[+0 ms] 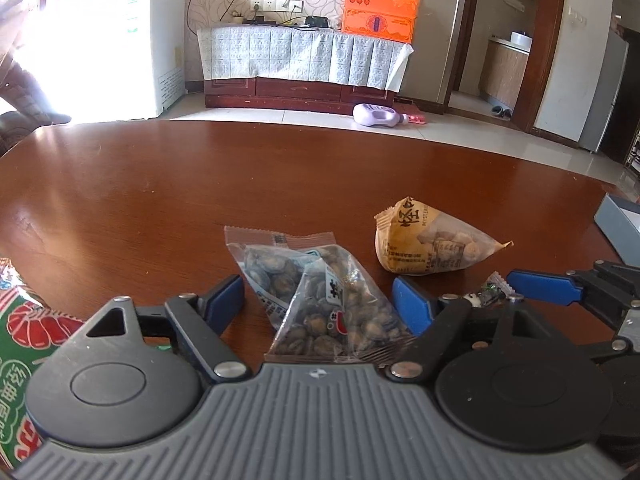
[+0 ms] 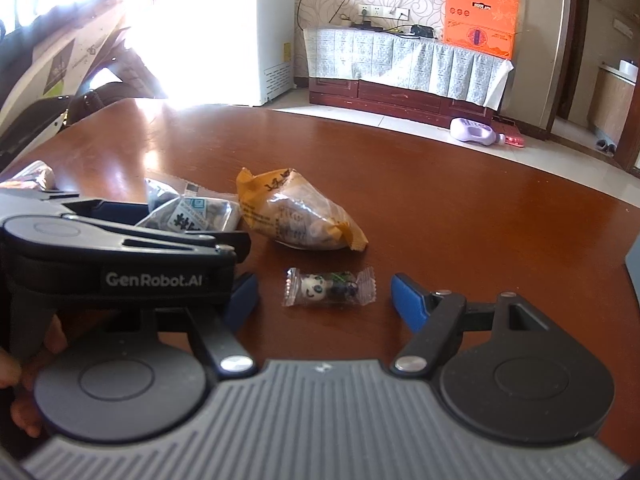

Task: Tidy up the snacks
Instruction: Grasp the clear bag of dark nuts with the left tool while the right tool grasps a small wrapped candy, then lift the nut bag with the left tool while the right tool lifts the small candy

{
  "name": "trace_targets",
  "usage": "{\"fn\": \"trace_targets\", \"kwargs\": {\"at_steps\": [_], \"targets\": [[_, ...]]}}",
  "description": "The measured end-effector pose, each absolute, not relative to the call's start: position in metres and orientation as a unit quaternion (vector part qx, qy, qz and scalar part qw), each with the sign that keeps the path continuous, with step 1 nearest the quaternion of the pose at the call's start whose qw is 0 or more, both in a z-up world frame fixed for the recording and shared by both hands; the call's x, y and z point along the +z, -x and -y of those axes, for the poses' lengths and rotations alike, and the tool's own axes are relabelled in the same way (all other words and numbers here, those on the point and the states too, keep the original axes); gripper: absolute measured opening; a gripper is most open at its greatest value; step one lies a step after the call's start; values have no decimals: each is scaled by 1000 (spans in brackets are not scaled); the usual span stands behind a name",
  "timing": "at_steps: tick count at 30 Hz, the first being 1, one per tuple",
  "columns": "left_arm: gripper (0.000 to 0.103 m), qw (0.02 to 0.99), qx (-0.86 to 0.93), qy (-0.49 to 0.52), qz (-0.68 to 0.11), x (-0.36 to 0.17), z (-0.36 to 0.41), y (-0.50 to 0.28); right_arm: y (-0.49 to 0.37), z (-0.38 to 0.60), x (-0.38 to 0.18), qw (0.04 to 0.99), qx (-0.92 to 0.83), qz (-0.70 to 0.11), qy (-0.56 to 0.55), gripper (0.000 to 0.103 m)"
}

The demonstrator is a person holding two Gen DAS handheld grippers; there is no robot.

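Snacks on table, left to right: green bag (image 1: 24, 344) at 9 o'clock, two clear nut packets (image 1: 316, 300) between left gripper (image 1: 318, 300) fingers, spread, not pinching; yellow packet (image 1: 432, 240) at 1 o'clock; panda candy (image 2: 330, 287) between right gripper (image 2: 324, 300) fingers, also spread. Center each item, close squarely, avoid grabbing both nut packets.

Both views are taken low and close over the glossy reddish-brown wooden table (image 1: 160, 184), angled forward and down. The yellow-and-clear crinkled snack bag (image 1: 432, 240) (image 2: 300, 216) and the far cloth-draped cabinet (image 1: 304, 56) (image 2: 404, 60) are shared.
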State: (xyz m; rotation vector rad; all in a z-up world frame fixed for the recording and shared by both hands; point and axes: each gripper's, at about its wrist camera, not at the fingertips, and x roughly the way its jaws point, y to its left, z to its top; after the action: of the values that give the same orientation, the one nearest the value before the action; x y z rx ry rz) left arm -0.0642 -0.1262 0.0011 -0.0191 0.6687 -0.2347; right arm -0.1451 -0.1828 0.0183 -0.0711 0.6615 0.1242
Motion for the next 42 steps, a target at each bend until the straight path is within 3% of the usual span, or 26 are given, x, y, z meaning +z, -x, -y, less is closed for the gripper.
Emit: {"fn": "trace_targets", "kwargs": {"at_steps": [5,9,25,42], "targets": [[77,939,-114,8,-324,0,127,61,146,188,20,945,63,-320,26,45],[73,940,-115,10,-323,-2,127,66,146,190,20,945,62,-319,22,38],[59,942,-121,1,-312,-5,127,80,158,195,25,947,47,-317,30,35],[57,943,-145,-26,-297,8,160,114,197,210,46,960,32,-278,31,35]]}}
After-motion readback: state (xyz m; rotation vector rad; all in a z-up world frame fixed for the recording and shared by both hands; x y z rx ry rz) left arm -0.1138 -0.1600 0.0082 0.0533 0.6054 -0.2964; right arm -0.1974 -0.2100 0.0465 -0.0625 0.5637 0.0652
